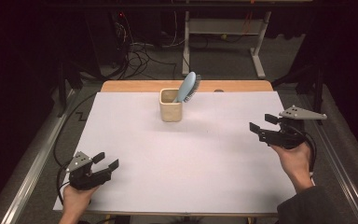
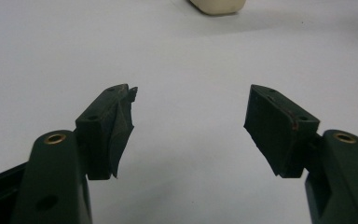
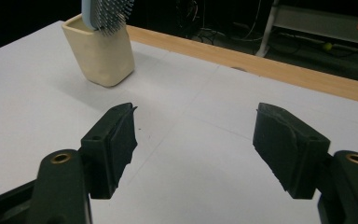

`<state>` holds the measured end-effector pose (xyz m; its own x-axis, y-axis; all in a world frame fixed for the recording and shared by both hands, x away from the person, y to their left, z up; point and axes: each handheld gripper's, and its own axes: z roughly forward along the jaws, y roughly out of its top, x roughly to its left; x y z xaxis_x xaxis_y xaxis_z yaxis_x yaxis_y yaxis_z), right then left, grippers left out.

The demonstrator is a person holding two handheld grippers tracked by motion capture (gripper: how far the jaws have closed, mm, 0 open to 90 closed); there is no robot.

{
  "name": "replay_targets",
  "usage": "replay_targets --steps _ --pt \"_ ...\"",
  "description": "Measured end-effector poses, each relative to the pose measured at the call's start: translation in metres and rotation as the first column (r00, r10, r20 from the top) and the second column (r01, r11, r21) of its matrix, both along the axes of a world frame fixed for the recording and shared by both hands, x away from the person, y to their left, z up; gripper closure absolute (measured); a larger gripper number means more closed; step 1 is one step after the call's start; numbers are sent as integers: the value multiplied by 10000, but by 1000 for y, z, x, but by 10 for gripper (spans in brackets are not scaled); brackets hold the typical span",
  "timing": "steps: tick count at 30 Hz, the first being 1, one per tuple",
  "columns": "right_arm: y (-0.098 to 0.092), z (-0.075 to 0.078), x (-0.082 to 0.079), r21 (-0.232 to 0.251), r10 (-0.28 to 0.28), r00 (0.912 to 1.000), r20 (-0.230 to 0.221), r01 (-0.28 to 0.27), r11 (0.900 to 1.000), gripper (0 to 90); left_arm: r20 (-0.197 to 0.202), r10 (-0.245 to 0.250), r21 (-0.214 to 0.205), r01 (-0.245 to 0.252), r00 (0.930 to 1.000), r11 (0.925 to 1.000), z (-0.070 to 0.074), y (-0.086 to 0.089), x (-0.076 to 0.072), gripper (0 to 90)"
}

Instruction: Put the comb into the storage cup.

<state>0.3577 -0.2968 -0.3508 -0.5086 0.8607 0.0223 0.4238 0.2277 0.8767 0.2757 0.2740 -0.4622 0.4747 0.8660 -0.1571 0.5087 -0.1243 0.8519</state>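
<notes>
A cream cup (image 1: 170,108) stands upright at the far middle of the white sheet, with a light blue hairbrush (image 1: 187,87) leaning out of it, bristles to the right. The cup (image 3: 100,50) and brush (image 3: 105,14) also appear at the upper left of the right gripper view. My left gripper (image 1: 106,161) rests near the front left corner, open and empty. My right gripper (image 1: 261,122) hovers at the right edge, pointing left toward the cup, open with nothing between its jaws. In the left gripper view the cup's base (image 2: 216,5) is at the top edge.
The white sheet (image 1: 186,158) covers a wooden table (image 1: 233,86) whose far edge shows bare. Cables and table legs lie on the dark floor behind. A metal rail (image 1: 32,163) runs along the left side.
</notes>
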Motion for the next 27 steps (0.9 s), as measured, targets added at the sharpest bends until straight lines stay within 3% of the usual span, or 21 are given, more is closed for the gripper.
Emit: replay_targets --steps 27 --pt "-9 -14 -28 624 21 9997 228 -35 9980 275 37 -25 17 25 10000 10000 0 -1 -1 328"
